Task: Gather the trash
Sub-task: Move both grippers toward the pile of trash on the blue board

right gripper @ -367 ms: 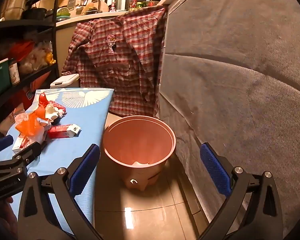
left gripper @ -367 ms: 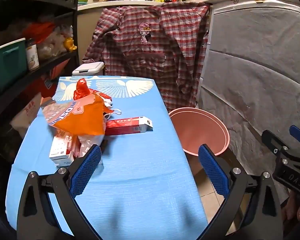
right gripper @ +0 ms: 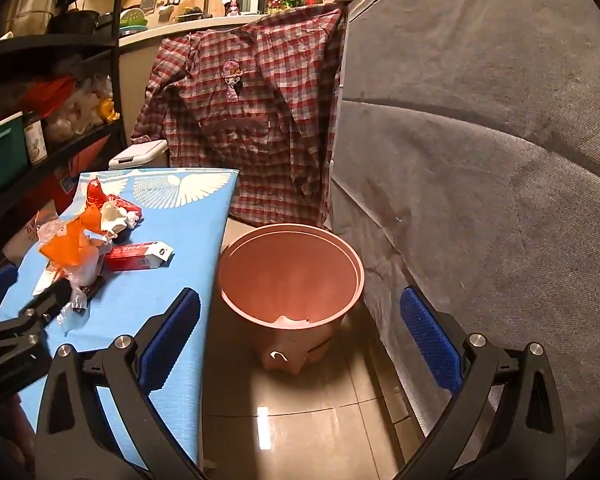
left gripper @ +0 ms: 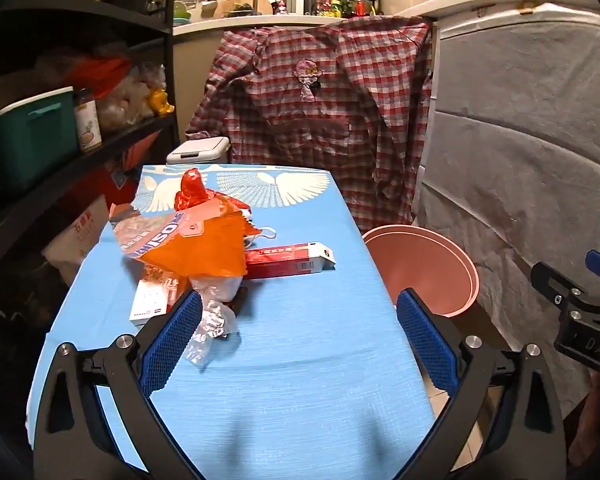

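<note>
Jaws of left gripper [left gripper: 296, 338] wide apart, nothing between; right gripper [right gripper: 298, 330] likewise, above round pink plastic bin [right gripper: 292, 276]. Trash pile, crumpled orange plastic bag [left gripper: 204, 248] and red-white carton [left gripper: 290, 260], on blue-clothed worktop [left gripper: 300, 380] left of bin.

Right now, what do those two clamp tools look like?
Both match: the left gripper and right gripper have black angular plastic arms with triangular cutouts, silver bolts, and blue textured pads. The right one's side shows white lettering, only partly readable.
</note>
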